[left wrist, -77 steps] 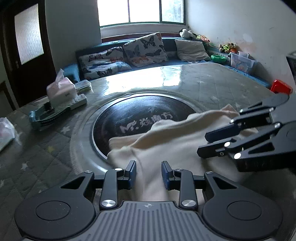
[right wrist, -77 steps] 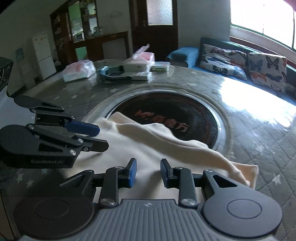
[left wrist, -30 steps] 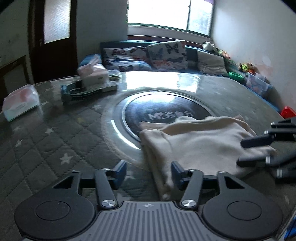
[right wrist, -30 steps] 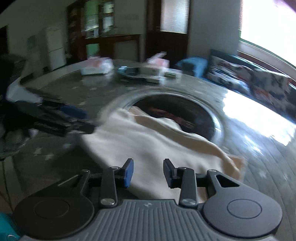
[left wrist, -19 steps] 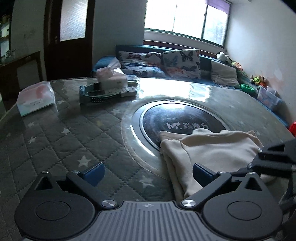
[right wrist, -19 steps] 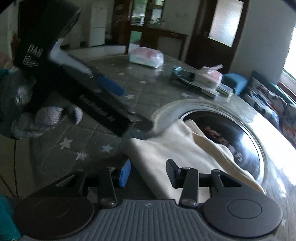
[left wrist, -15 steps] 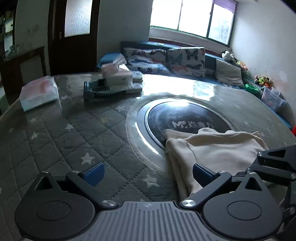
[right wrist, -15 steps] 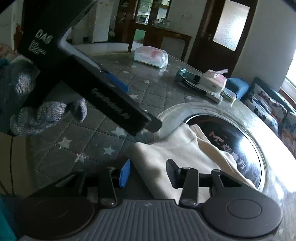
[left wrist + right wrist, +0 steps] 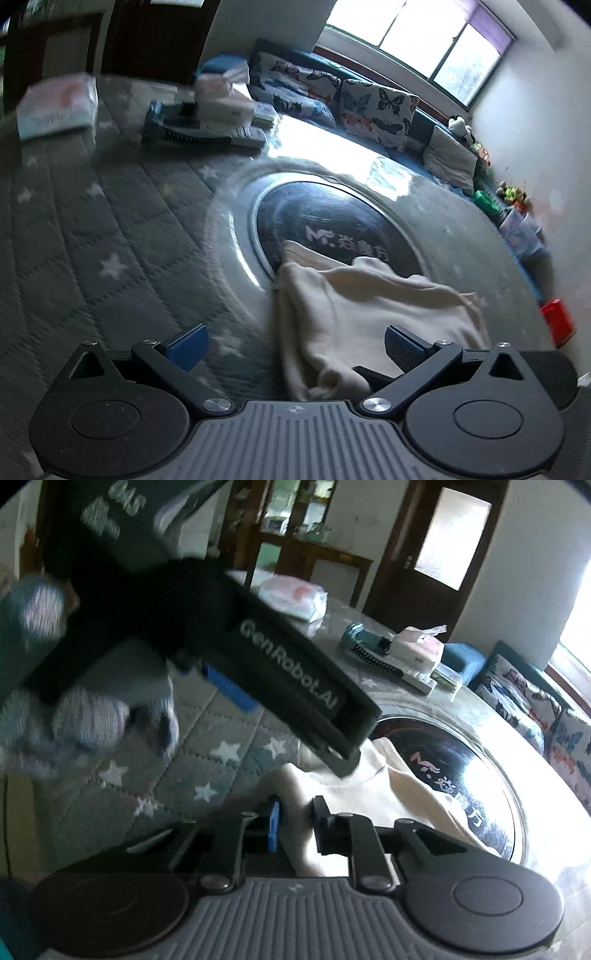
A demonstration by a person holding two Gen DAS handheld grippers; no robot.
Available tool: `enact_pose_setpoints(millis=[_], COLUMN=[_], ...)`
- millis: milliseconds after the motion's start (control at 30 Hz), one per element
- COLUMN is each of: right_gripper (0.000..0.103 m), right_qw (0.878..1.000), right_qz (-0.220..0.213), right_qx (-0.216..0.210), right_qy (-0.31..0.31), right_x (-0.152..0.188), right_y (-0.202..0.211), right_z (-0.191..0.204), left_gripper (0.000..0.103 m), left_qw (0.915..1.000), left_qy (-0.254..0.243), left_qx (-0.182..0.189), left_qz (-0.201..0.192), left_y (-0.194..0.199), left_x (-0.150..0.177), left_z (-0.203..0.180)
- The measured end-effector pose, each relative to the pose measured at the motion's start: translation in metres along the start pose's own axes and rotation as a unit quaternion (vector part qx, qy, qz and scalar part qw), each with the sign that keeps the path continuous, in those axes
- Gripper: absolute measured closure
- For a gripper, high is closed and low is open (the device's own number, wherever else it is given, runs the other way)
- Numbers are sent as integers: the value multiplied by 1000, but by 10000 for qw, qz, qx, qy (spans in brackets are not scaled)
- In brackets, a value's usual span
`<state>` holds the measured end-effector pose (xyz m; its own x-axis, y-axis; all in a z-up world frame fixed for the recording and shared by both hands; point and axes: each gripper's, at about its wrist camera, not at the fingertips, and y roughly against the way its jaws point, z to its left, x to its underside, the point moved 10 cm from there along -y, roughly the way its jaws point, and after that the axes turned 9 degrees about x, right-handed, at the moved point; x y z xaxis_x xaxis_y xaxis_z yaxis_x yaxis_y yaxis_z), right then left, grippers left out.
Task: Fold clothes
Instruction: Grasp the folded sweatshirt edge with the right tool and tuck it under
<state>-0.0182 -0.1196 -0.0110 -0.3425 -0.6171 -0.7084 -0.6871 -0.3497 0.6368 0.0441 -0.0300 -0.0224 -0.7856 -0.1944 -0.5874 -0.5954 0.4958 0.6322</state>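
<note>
Cream garment between wide-apart left fingers — edge between nearly-together right fingers.

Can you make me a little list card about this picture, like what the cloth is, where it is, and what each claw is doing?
cloth: cream garment, folded over, bunched at the near edge
where: on the round table, partly over its dark glass centre
left claw: open wide, holding nothing, cloth lies between its fingers
right claw: narrowed around the cloth's near edge, grip unclear
also on table: tissue box, wrapped pack
picture: blurry
</note>
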Motion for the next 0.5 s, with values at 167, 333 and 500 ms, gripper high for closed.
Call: enact_pose_setpoints(millis=[167, 333, 500], right_gripper=[91, 94, 94], right_qw=[9986, 9963, 9938], right_qz=[-142, -269, -359], right_qx=[-127, -211, -329], right_qy=[-484, -788, -998], right_x=[-4, -3, 2], right_y=[12, 25, 37], right_z=[-18, -30, -36], left_gripper=[0, 1, 22], left_qw=[9960, 9863, 9793], left_qy=[821, 1477, 1749], left_qx=[327, 665, 950], left_qz=[158, 308, 374], left_y=[-11, -23, -33], left_x=[1, 3, 7], left_z=[-4, -9, -19])
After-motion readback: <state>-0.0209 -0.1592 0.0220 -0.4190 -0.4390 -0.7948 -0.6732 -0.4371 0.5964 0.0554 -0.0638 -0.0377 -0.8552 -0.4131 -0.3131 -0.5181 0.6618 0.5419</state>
